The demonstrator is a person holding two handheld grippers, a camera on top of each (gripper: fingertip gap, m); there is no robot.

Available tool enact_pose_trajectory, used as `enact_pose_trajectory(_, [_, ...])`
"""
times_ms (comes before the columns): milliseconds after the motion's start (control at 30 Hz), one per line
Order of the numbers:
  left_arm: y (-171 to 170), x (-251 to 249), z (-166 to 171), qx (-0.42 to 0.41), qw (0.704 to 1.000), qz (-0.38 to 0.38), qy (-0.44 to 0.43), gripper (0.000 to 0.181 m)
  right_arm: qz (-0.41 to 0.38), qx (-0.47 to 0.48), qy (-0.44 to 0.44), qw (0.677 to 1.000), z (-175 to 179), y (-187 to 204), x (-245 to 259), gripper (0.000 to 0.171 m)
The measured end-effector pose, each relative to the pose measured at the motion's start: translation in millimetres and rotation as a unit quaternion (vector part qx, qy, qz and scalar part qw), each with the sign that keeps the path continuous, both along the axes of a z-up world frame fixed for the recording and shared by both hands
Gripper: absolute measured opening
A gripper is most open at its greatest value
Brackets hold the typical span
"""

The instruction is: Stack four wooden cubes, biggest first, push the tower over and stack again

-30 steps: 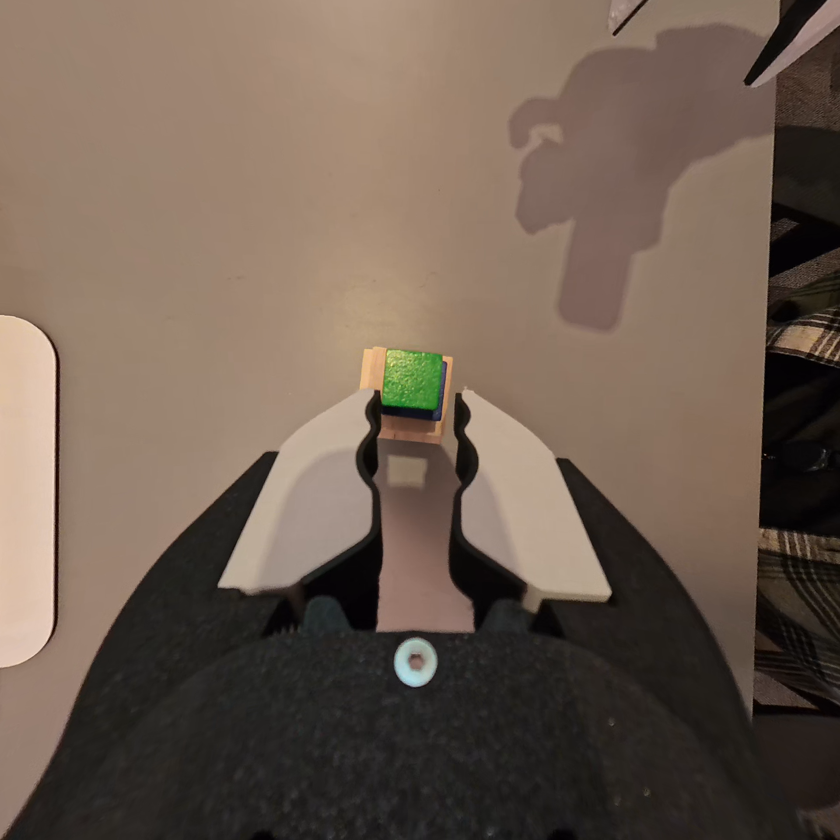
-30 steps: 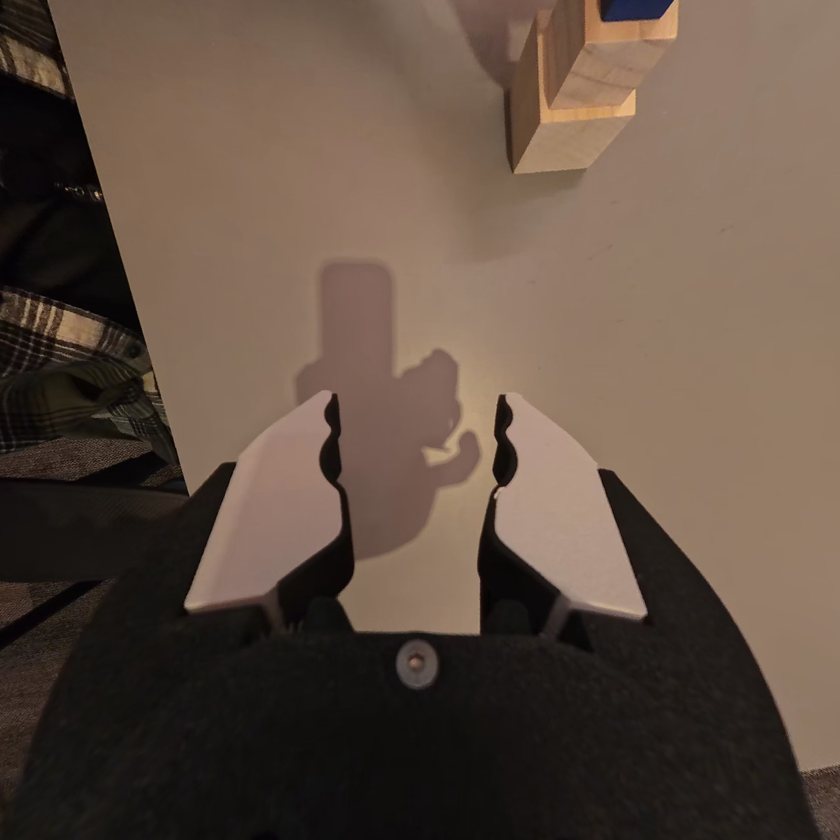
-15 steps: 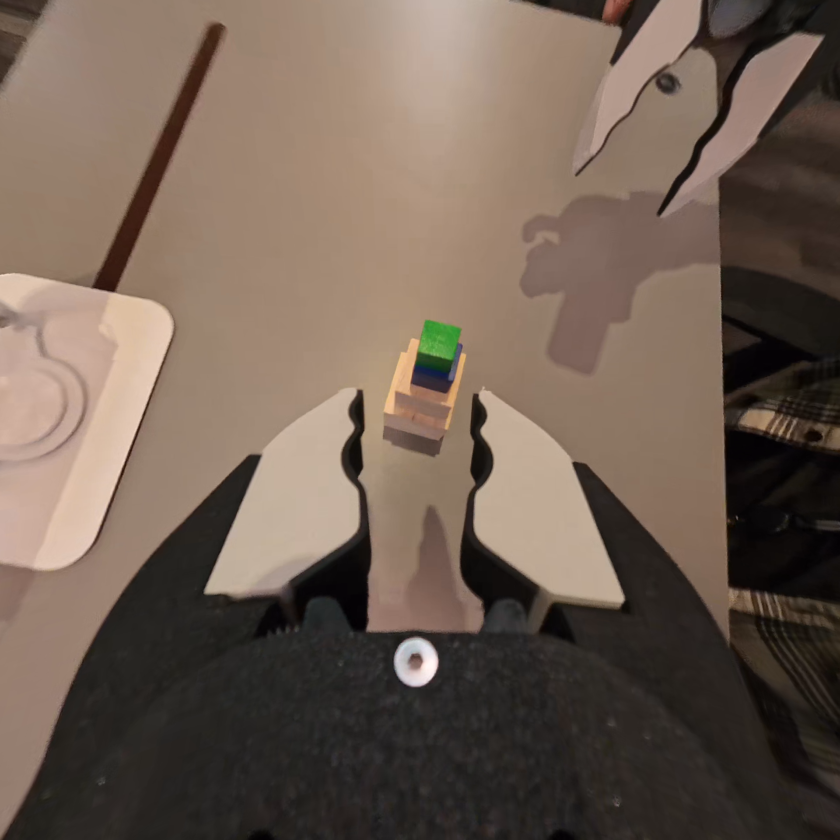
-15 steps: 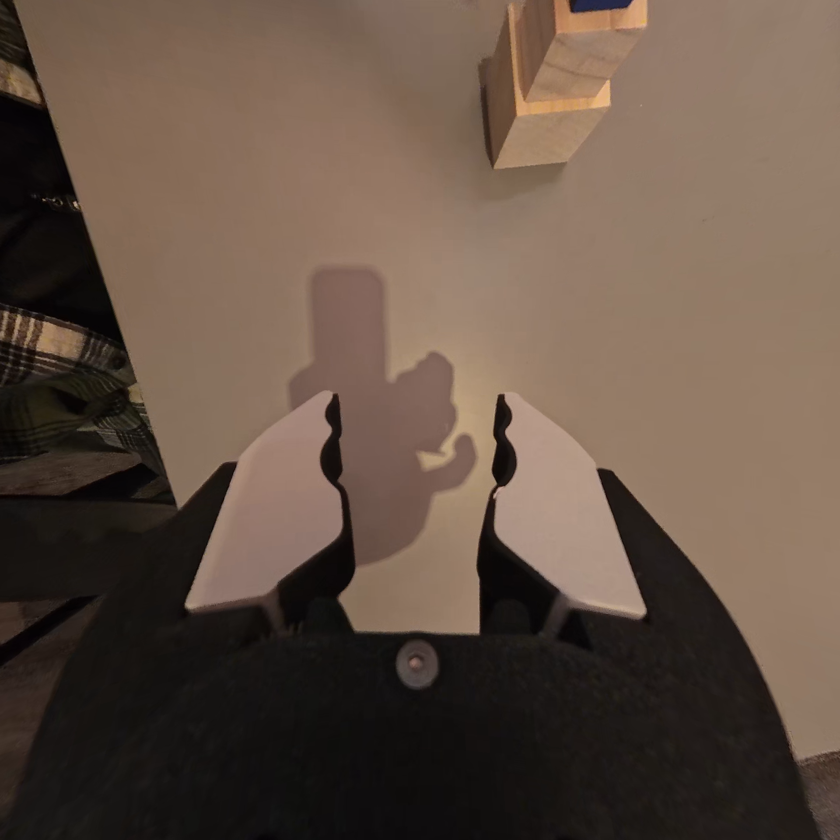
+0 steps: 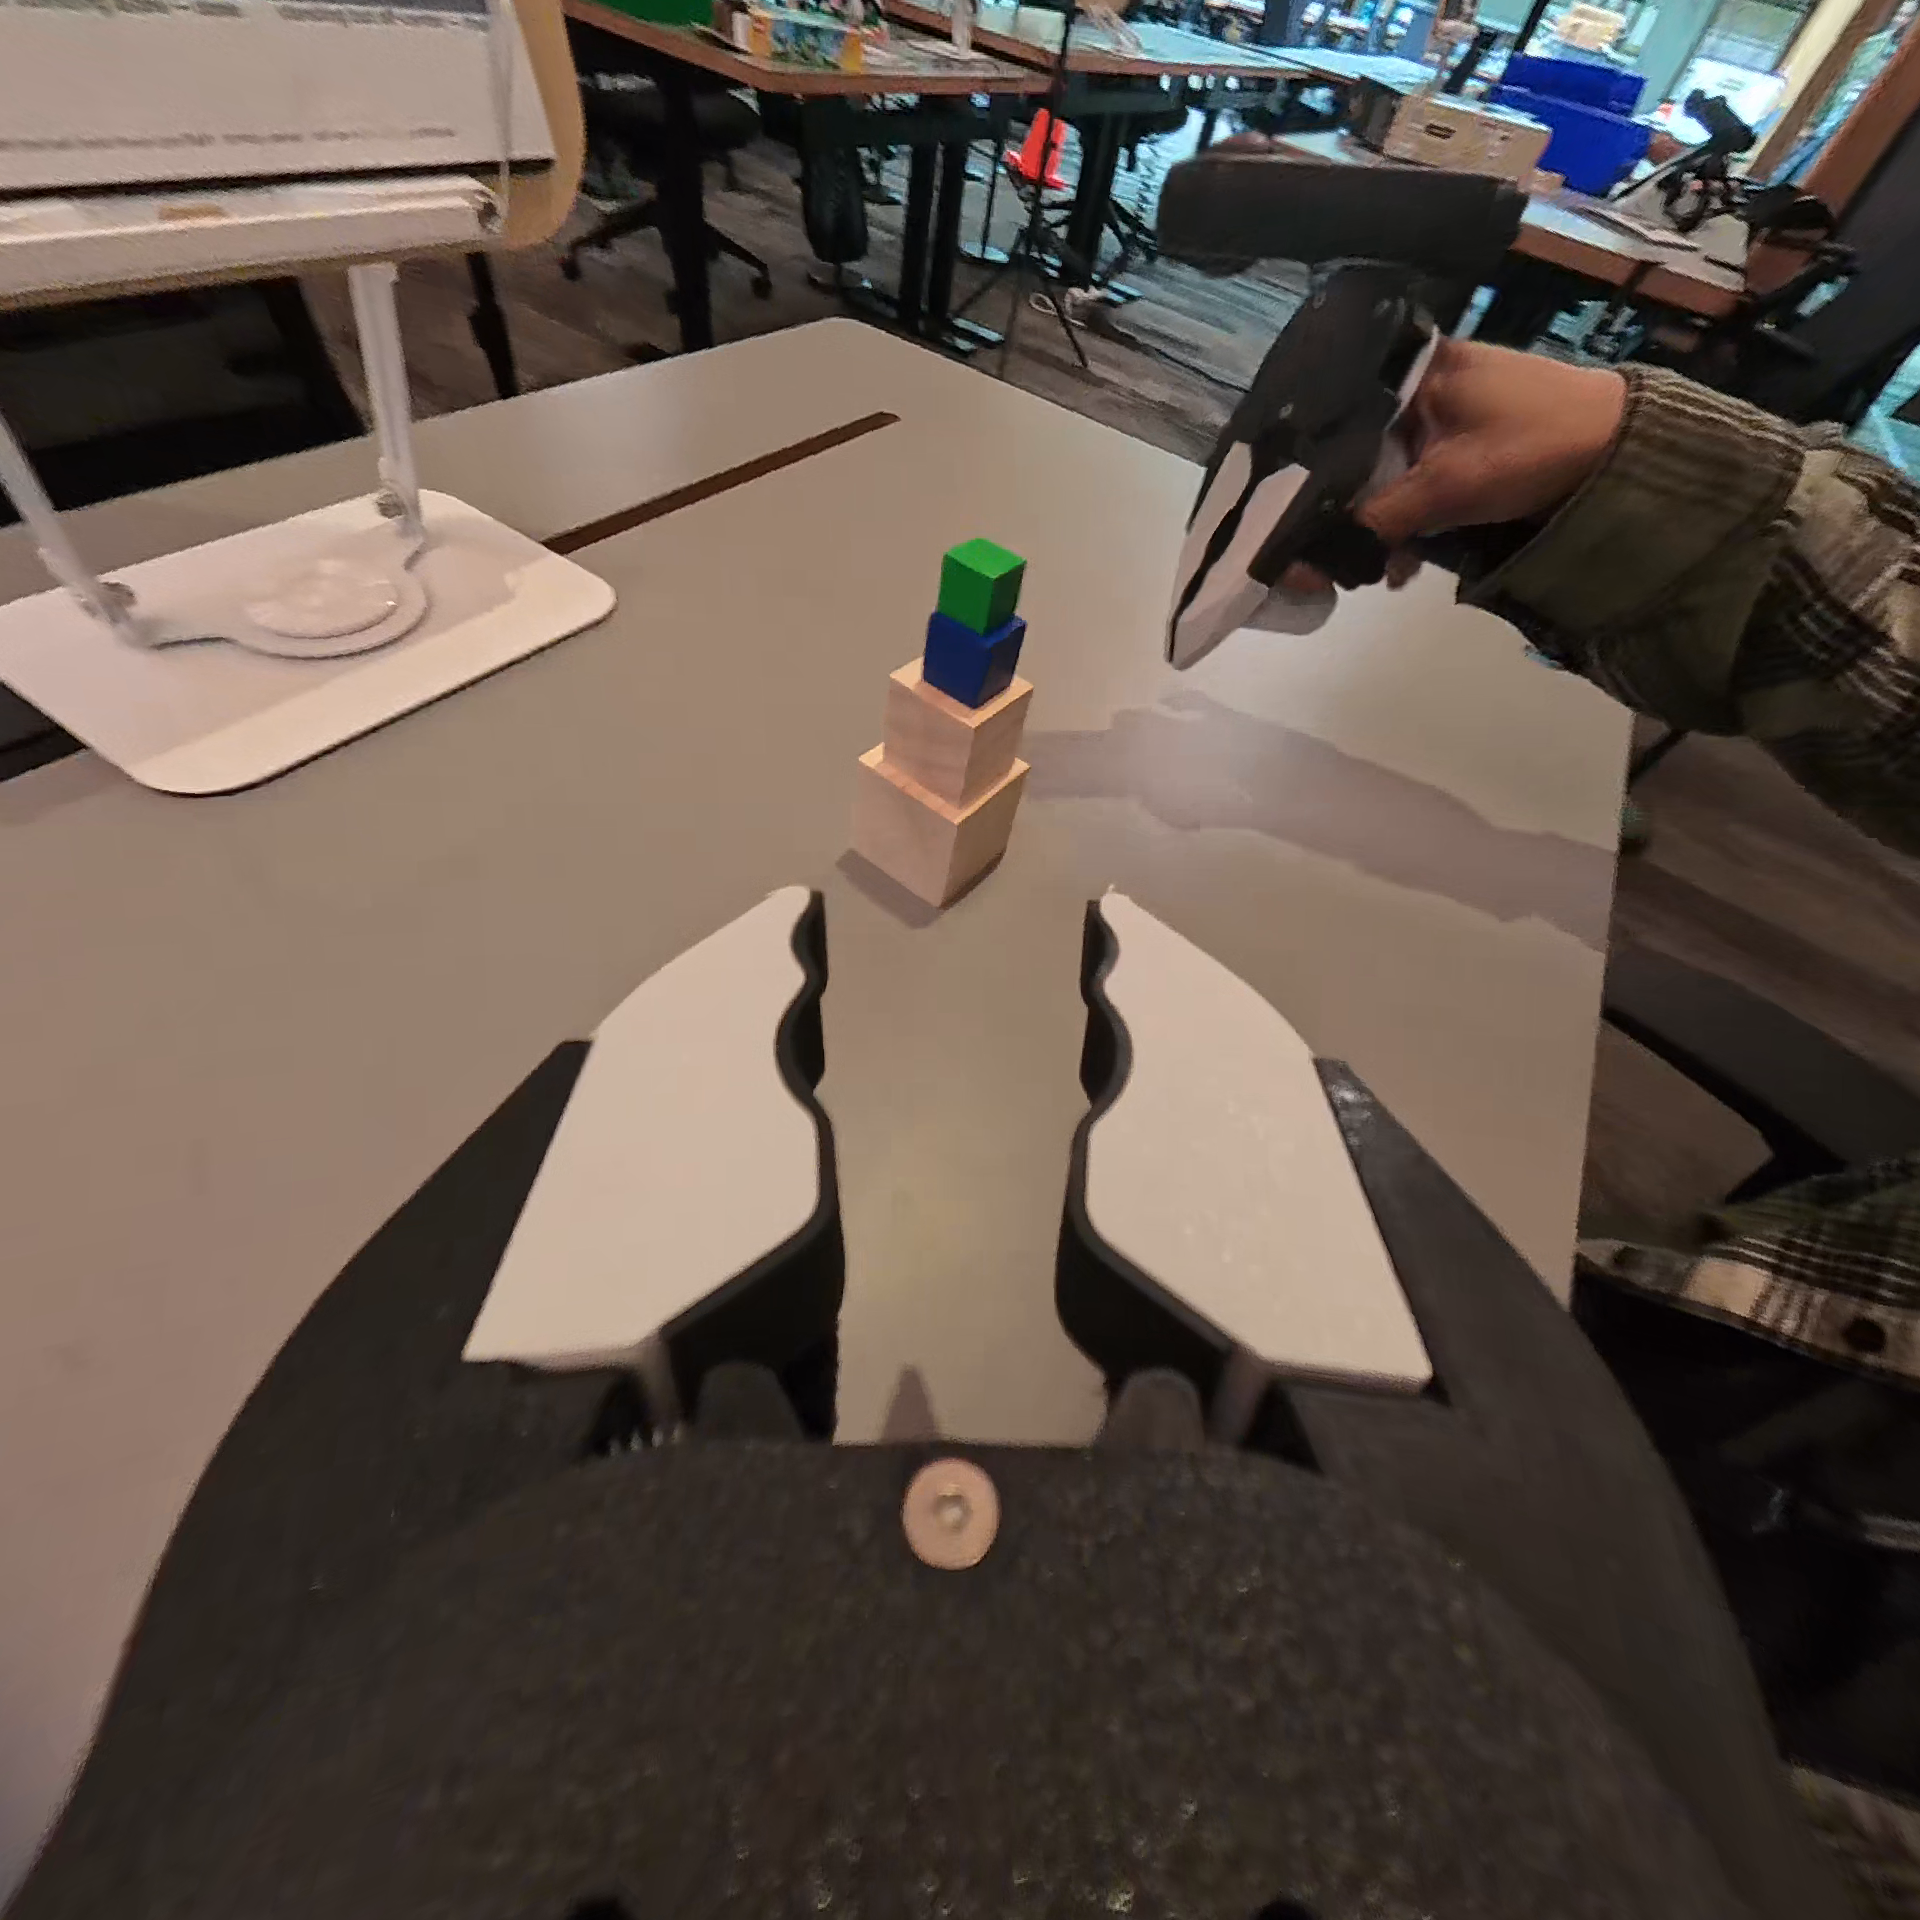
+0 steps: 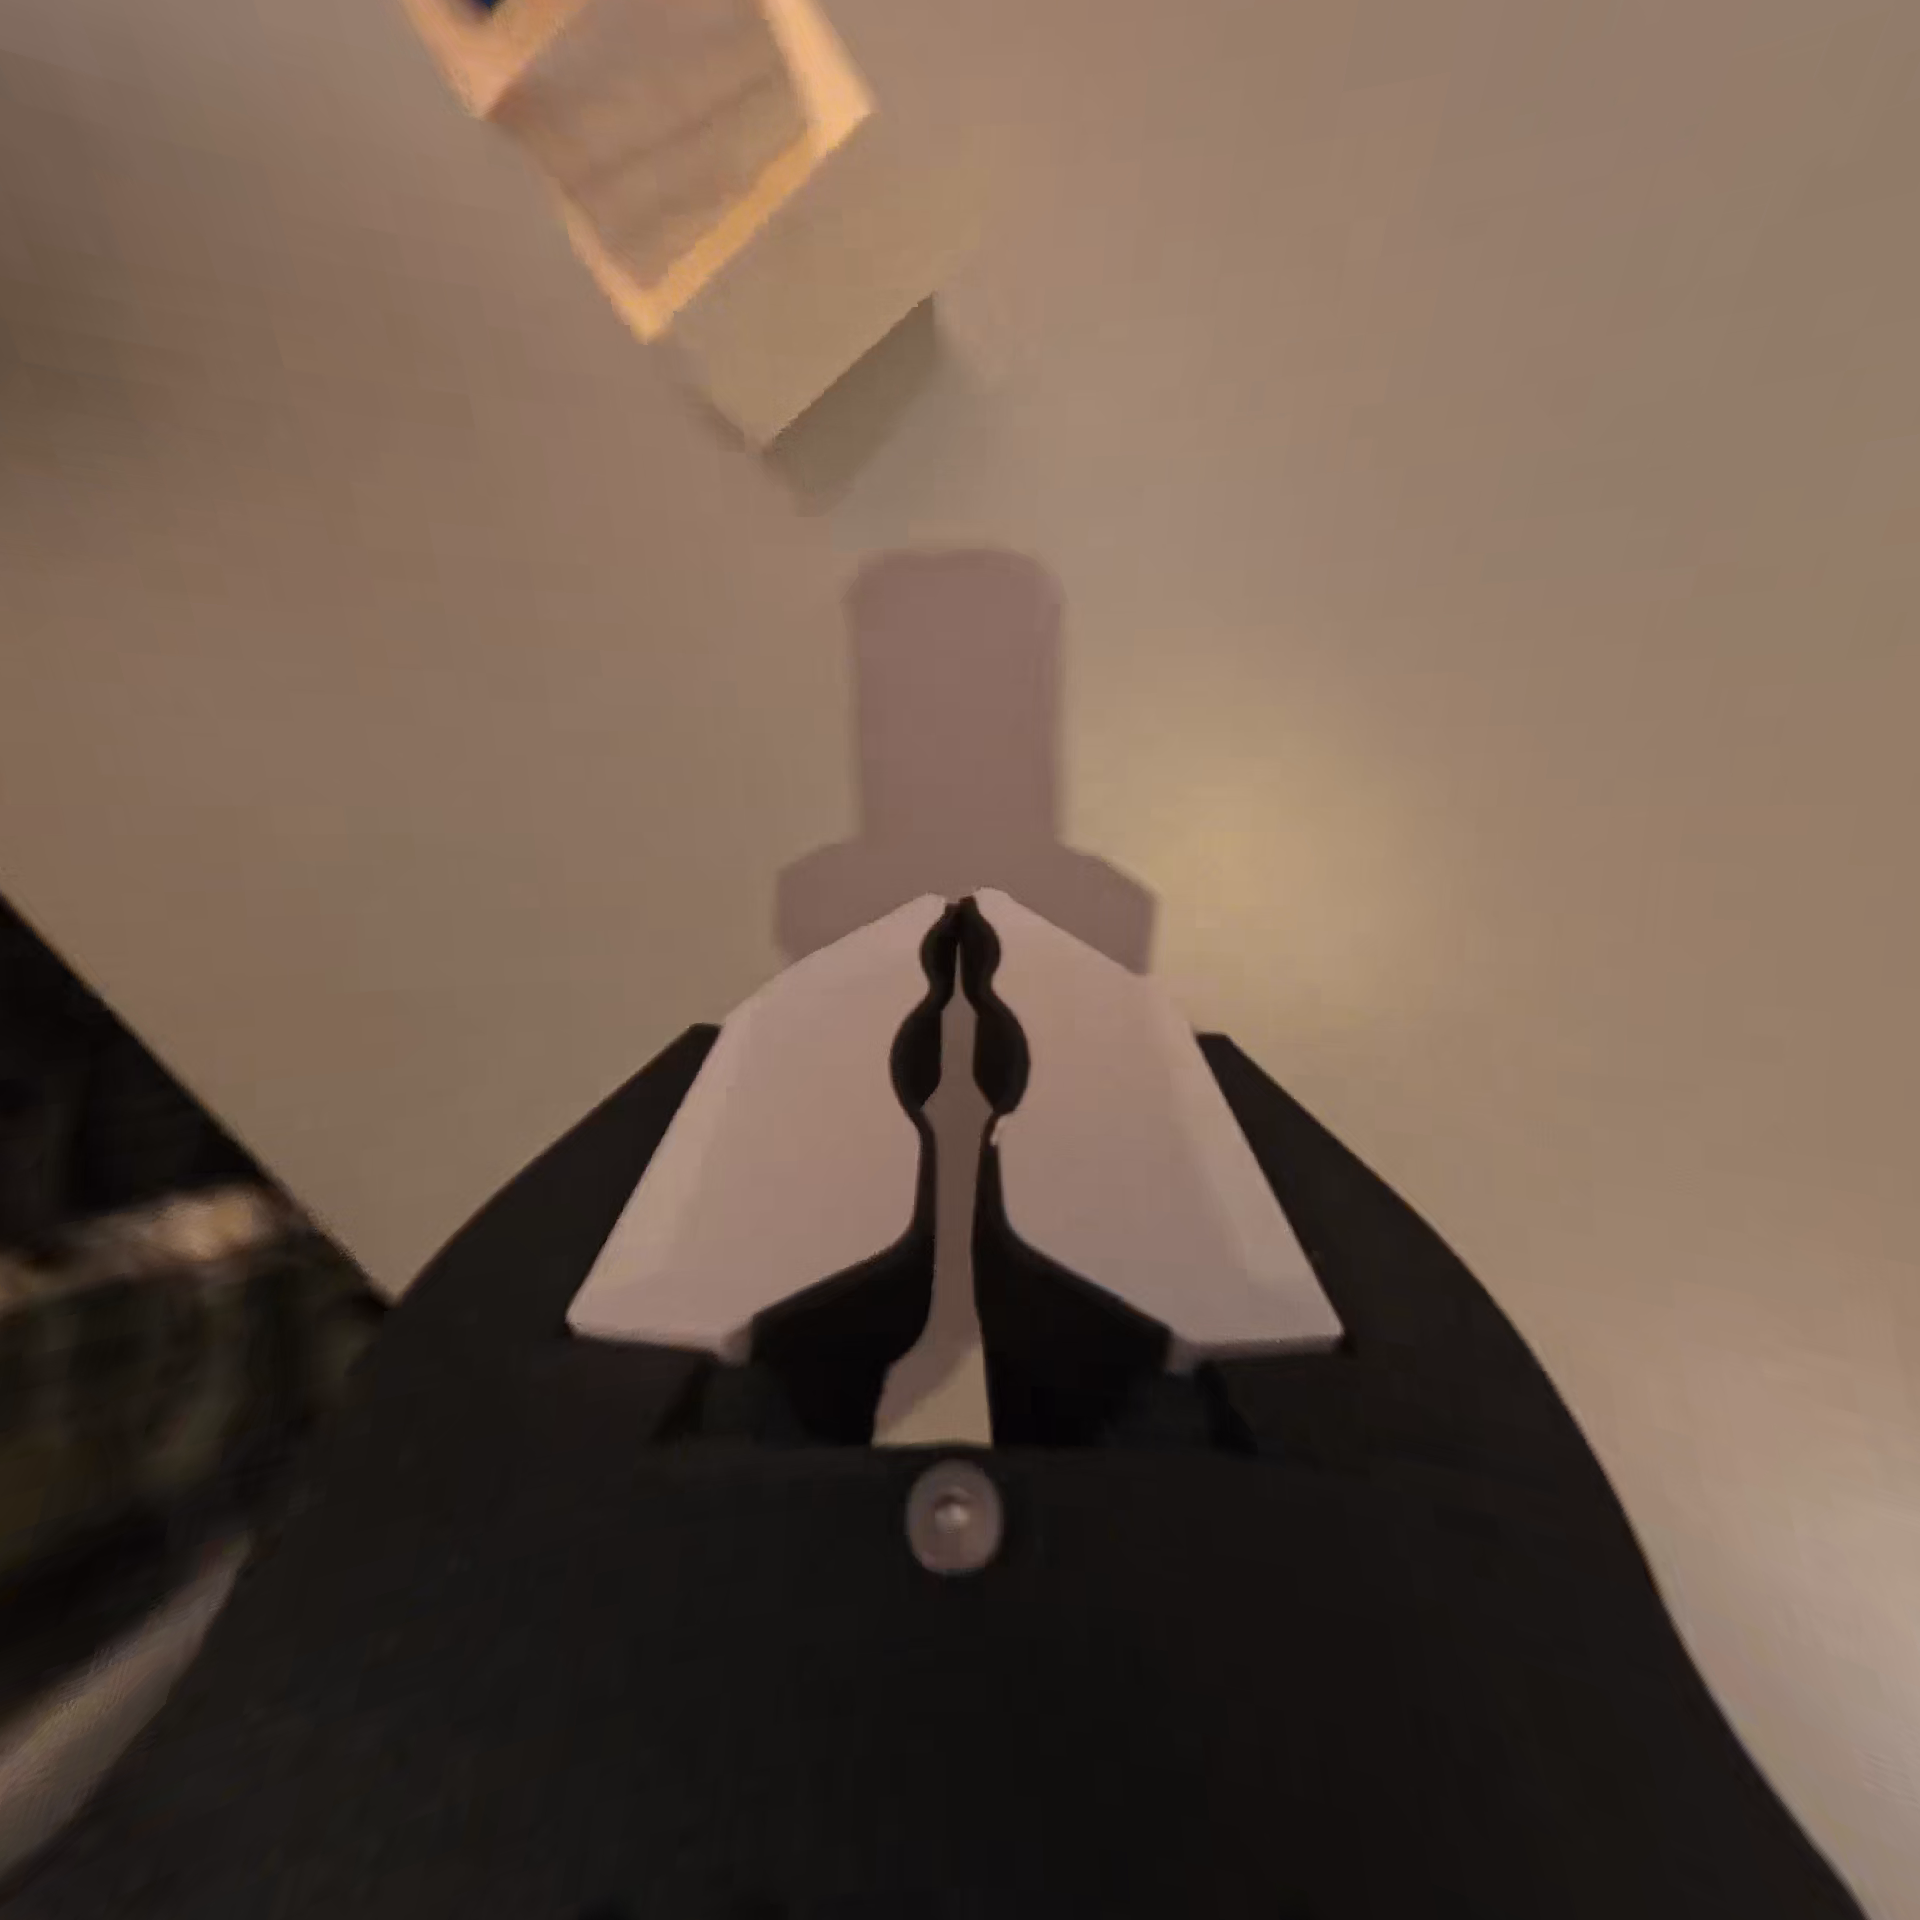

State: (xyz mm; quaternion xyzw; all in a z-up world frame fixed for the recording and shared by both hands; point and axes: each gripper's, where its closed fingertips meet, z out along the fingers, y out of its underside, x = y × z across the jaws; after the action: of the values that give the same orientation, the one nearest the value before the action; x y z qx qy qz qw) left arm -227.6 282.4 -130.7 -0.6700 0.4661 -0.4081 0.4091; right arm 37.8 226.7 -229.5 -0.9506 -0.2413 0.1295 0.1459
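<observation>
A tower of four cubes stands upright on the grey table [image 5: 416, 935]: a large plain wooden cube [image 5: 935, 831] at the bottom, a smaller plain one [image 5: 956, 727], a blue one [image 5: 971, 657], and a green one [image 5: 979, 585] on top. My left gripper [image 5: 951, 904] is open and empty, just in front of the tower's base. My right gripper [image 6: 961, 904] is shut and empty; in the left wrist view it [image 5: 1195, 649] hangs tips down to the right of the tower, level with the blue cube. The two plain cubes [image 6: 665, 177] show blurred at the top of the right wrist view.
A white stand base [image 5: 301, 644] with clear legs sits at the table's back left. A dark slot [image 5: 727, 478] runs across the table's far part. A hand and a plaid sleeve [image 5: 1662, 561] hold the right gripper. The table edge [image 5: 1600, 935] lies to the right.
My left gripper has drawn back and tilted from above the tower to a low view in front of it. My right gripper has closed and turned toward the tower.
</observation>
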Motion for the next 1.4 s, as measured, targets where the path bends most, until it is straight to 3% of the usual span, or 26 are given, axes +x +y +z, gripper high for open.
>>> enact_pose_trajectory(33, [1,-4,1,0.009,1.000,0.010,-0.004,0.045,-0.054,-0.032,0.028,0.998,-2,1,-5,0.000])
enact_pose_trajectory(100, [1,-9,6,0.026,0.999,0.020,-0.012,0.043,-0.129,-0.069,0.083,0.986,-1,6,-19,0.000])
enact_pose_trajectory(233, [-1,-19,14,0.052,0.998,0.027,-0.007,0.042,-0.208,-0.066,0.083,0.972,-2,22,-30,0.000])
enact_pose_trajectory(433, [-3,-31,8,0.051,0.999,0.018,0.005,0.042,-0.267,-0.066,0.074,0.959,-1,41,-46,0.000])
enact_pose_trajectory(700, [0,-47,23,0.059,0.998,0.030,-0.017,0.041,-0.234,-0.065,0.085,0.966,1,70,-90,0.000])
enact_pose_trajectory(1067, [4,-51,18,0.052,0.998,0.032,-0.009,0.041,-0.155,-0.024,0.068,0.985,22,87,-128,0.000])
enact_pose_trajectory(1400, [8,-50,4,0.036,0.999,0.023,0.006,0.043,-0.089,0.154,0.160,0.971,78,65,-114,0.000])
